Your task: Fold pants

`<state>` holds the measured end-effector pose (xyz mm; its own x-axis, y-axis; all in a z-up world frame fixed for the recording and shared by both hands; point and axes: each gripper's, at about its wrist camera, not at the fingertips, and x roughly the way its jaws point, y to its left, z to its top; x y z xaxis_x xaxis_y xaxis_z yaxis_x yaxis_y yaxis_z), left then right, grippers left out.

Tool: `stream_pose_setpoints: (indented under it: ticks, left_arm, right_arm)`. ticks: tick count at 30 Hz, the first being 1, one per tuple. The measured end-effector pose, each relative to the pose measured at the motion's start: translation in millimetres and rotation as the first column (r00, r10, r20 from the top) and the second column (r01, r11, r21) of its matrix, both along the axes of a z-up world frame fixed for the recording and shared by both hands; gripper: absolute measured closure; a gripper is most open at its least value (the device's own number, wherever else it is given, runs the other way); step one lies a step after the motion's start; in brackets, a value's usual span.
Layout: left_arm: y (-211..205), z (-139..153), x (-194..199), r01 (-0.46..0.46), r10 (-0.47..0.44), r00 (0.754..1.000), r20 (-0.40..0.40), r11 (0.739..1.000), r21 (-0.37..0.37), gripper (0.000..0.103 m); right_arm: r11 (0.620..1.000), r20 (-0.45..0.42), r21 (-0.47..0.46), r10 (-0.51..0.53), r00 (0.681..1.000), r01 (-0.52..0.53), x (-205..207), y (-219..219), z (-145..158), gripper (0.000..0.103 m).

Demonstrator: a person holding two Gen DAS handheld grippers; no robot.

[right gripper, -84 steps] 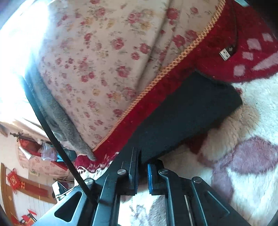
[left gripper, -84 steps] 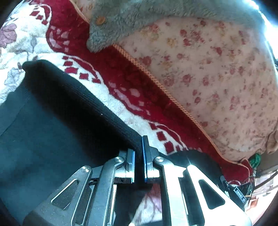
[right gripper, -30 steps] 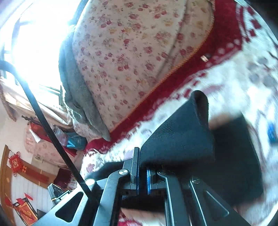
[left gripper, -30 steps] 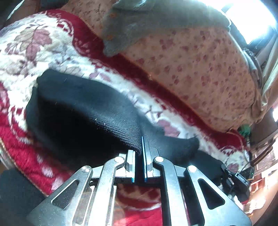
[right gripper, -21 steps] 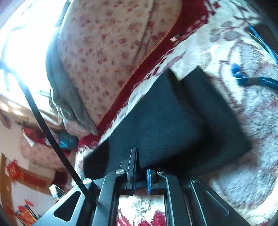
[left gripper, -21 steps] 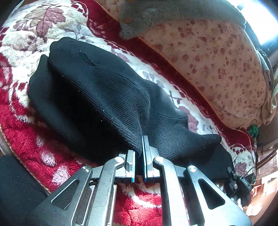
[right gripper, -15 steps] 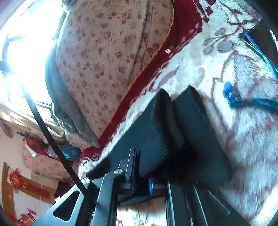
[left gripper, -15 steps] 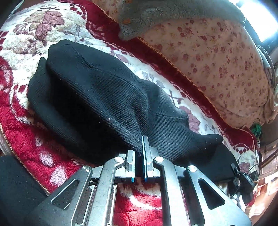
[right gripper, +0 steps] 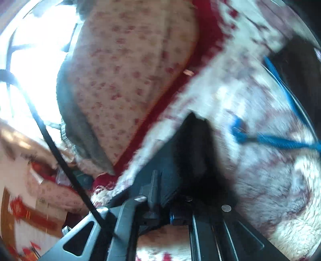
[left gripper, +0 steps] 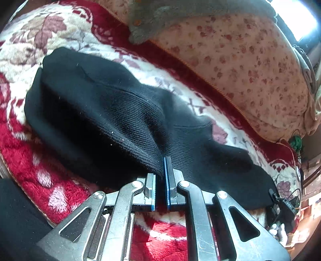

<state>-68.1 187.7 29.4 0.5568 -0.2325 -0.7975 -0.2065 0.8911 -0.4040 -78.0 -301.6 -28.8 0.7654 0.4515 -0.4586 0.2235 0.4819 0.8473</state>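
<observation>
The black knit pants (left gripper: 112,112) lie doubled over on the red and white flowered blanket (left gripper: 40,36). My left gripper (left gripper: 159,180) is shut on the pants' near edge, low over the blanket. In the right wrist view, which is blurred, the pants (right gripper: 190,148) show as a narrow dark fold. My right gripper (right gripper: 162,198) has the black cloth between its jaws; the jaws stand slightly apart and the right one is largely hidden by the fabric.
A cream floral cushion (left gripper: 240,60) with a grey fleece (left gripper: 180,12) over it stands behind the pants. A blue cord (right gripper: 270,138) lies on the blanket to the right. A black device with cables (left gripper: 284,208) sits at the blanket's right edge.
Both grippers have carried the pants' edge over the rest of the garment and lowered it, doubling the pants. The right view is still swinging and the fold looks narrower.
</observation>
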Motion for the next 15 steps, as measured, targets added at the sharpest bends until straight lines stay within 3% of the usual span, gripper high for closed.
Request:
stream_pose_setpoints:
  ticks: [3, 5, 9, 15]
  left_arm:
    - [6, -3, -5, 0.0, 0.0, 1.0, 0.004, 1.0, -0.026, 0.093]
    - [11, -1, -8, -0.003, 0.003, 1.0, 0.012, 0.999, -0.051, 0.091]
    - [20, 7, -17, -0.016, 0.017, 1.0, 0.022, 0.999, -0.038, 0.087]
    - [54, 27, -41, -0.128, 0.126, 0.988, 0.086, 0.991, 0.024, 0.082]
  right_arm:
    - [1.0, -0.037, 0.008, -0.006, 0.999, 0.006, -4, -5, 5, 0.092]
    - [0.999, -0.071, -0.044, 0.001, 0.997, -0.004, -10, -6, 18, 0.085]
    - [0.981, -0.096, -0.189, 0.027, 0.995, -0.045, -30, 0, 49, 0.081]
    - [0.945, -0.045, -0.257, 0.197, 0.979, -0.202, -27, 44, 80, 0.078]
